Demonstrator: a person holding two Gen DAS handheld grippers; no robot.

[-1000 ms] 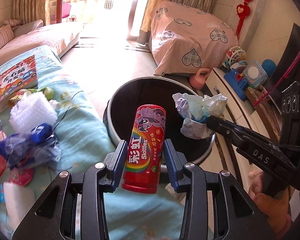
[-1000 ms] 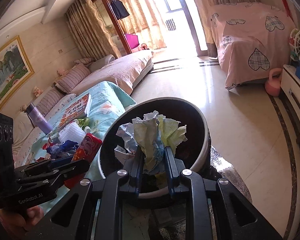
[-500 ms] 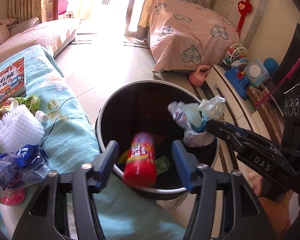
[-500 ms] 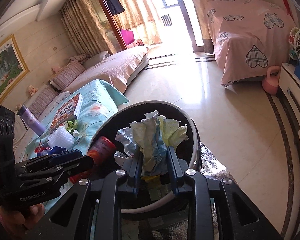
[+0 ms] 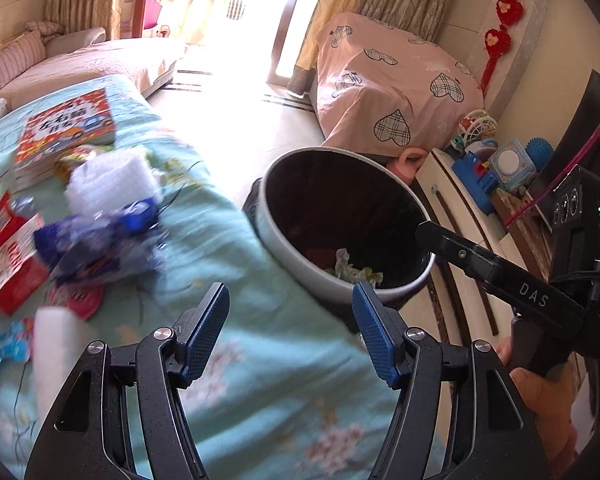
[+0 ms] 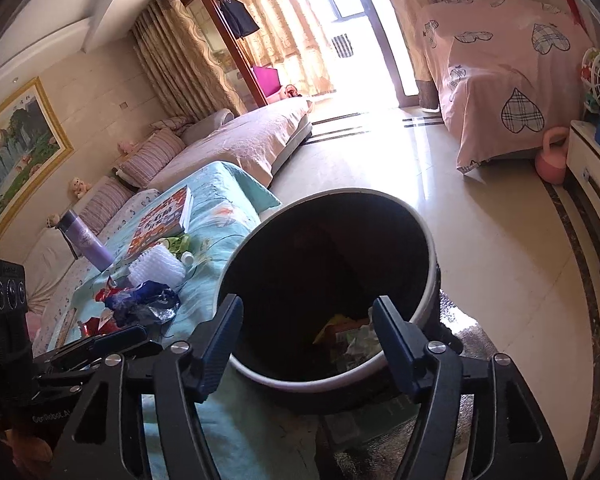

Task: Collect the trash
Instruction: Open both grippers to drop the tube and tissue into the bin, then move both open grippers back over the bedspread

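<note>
Two empty grippers, left [image 5: 290, 328] and right [image 6: 308, 344], one bin [image 6: 430, 280]

round dark trash bin [image 6: 428, 264] beside the table holds crumpled paper [image 5: 352, 266] and wrappers [image 6: 340, 330].

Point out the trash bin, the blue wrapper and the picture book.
trash bin [image 6: 431, 280], right wrist view, white rim on the right side.
blue wrapper [image 6: 148, 300], right wrist view, middle of the crumpled plastic.
picture book [image 5: 70, 126], left wrist view, front cover.
</note>
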